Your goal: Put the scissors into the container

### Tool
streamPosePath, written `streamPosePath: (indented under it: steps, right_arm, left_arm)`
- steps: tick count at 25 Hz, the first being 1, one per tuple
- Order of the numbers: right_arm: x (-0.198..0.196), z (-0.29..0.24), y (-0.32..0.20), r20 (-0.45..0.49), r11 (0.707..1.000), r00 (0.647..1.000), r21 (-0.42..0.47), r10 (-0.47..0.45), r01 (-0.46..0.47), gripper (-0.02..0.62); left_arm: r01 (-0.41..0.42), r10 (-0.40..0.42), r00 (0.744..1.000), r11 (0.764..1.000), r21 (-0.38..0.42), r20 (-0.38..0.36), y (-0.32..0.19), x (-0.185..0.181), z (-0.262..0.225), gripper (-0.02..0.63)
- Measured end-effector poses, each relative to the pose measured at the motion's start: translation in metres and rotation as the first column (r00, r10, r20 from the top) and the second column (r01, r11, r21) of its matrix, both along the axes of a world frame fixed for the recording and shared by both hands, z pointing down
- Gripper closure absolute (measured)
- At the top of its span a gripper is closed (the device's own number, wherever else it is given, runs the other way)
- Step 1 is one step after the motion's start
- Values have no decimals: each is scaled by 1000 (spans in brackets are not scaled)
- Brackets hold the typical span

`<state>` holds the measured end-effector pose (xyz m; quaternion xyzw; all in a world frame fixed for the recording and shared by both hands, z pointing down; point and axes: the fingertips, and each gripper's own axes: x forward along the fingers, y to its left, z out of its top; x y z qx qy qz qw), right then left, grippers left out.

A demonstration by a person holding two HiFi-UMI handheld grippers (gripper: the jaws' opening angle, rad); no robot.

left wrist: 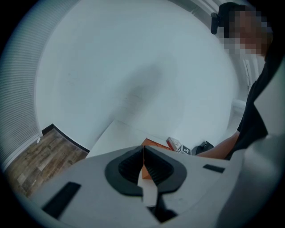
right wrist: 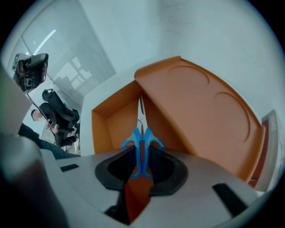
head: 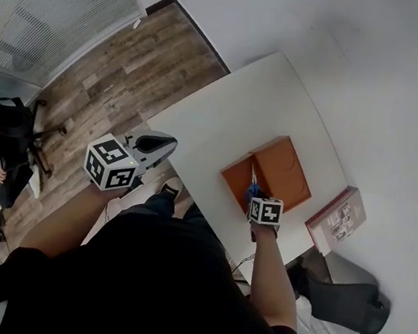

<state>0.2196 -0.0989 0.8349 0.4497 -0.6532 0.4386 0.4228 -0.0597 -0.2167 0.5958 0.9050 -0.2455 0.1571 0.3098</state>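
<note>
Right gripper (right wrist: 141, 156) is clamped on the blue handles of the scissors (right wrist: 141, 141), with the blades pointing forward and down into the open compartment of the orange container (right wrist: 103, 124). The container's lid (right wrist: 200, 107) stands tilted back to the right. Left gripper (left wrist: 143, 150) is closed tip to tip on nothing and hangs off the near-left edge of the white table (head: 226, 117), well apart from the container. The step in hand appears to be lowering and release. It is best done by keeping the blades centred between the compartment's left wall and the lid's hinge line (the opening looks narrow). The tips should come down close to the compartment floor before the jaws part, so that the scissors settle flat rather than drop or catch on the rim. Two things cannot be told, because the blades show only as a thin edge-on line: whether the tips already touch the floor, and whether the blades are fully closed. In the head view the scissors are only a small blue patch. A flat book-like object (head: 336, 218) lies just beside the container, its cover too small to read.
</note>
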Motion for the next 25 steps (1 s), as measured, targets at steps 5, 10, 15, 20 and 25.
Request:
streamPosePath:
  steps: [5, 10, 15, 20, 25]
  right_arm:
    - [0, 5, -1, 0, 1000, 1000, -15, 0, 0, 509]
    - [-1, 8, -1, -8, 1000, 1000, -23, -1, 1, 509]
    - [-2, 10, -2, -8, 999, 1000, -32, 2, -3, 509]
    - [-2, 13, -2, -9, 999, 1000, -33, 1, -1, 509]
    - [-2, 13, -1, -10, 999, 1000, -33, 1, -1, 509]
  left_arm:
    - [3, -3, 1000, 1000, -9, 1, 1, -2, 3, 595]
    - [5, -5, 1000, 1000, -15, 2, 2, -5, 6, 595]
    - [2, -1, 1000, 1000, -21, 7, 3, -7, 9, 595]
    - [2, -2, 1000, 1000, -28, 11, 5, -8, 12, 595]
    - [0, 0, 1000, 1000, -30, 9, 5, -8, 11, 595]
